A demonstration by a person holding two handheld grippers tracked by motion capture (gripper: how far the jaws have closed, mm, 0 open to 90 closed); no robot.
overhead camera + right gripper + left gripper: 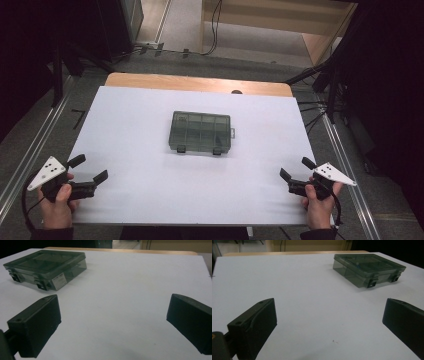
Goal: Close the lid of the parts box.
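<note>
A smoky grey translucent plastic compartment box (201,132) lies flat in the middle of the white desk (140,200), its lid closed and its two dark latches (382,281) on the edge facing the person. The left hand-held gripper (88,168) sits near the desk's front left corner and the right hand-held gripper (296,168) near the front right; both are well apart from the box, with jaws spread wide and nothing between them.

The work in hand looks like reaching in to the box, probably to undo the latches or lift it. The main risk is the box sliding: it is light, rests on a smooth sheet, and a one-sided push on a latch could skate it away or spin it. A wide jaw could also catch the lid edge rather than the latch tab. If both latches release unevenly, the lid may twist. Whether the compartments hold anything is unclear through the tinted lid.
</note>
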